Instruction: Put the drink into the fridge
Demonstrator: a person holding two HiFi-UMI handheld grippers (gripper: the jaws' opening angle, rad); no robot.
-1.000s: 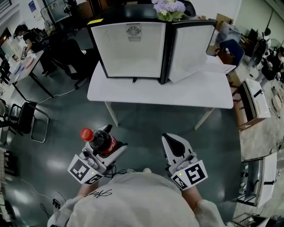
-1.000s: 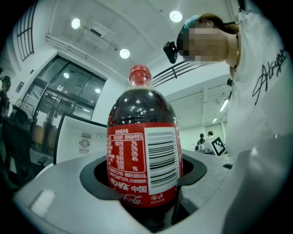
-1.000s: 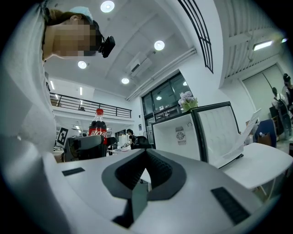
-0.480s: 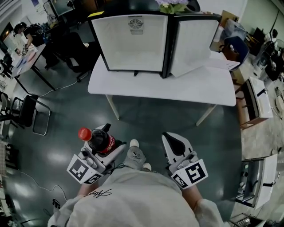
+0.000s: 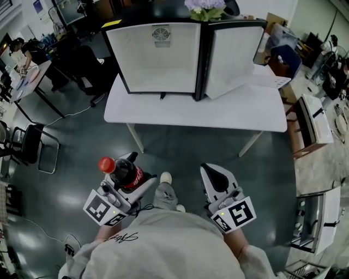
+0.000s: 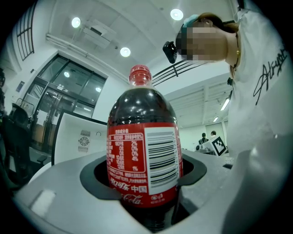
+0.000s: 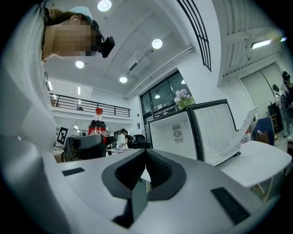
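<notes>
A cola bottle (image 5: 122,171) with a red cap and red label stands upright in my left gripper (image 5: 126,175), whose jaws are shut on its body (image 6: 144,164). My right gripper (image 5: 216,179) is held beside it at the same height, its jaws shut with nothing between them (image 7: 145,171). Ahead, a small white fridge (image 5: 155,57) stands on a white table (image 5: 218,111) with its door (image 5: 234,57) swung open to the right. The right gripper view shows the bottle (image 7: 96,122) to the left and the open fridge (image 7: 176,135) ahead.
A vase of flowers (image 5: 206,8) sits on top of the fridge. Black chairs (image 5: 32,147) and a desk with seated people (image 5: 27,54) are at the left. White cabinets and appliances (image 5: 313,122) line the right side. Dark floor lies between me and the table.
The view has shifted slightly as the person steps; a shoe shows below between the grippers. Both grippers keep their hold and place.
</notes>
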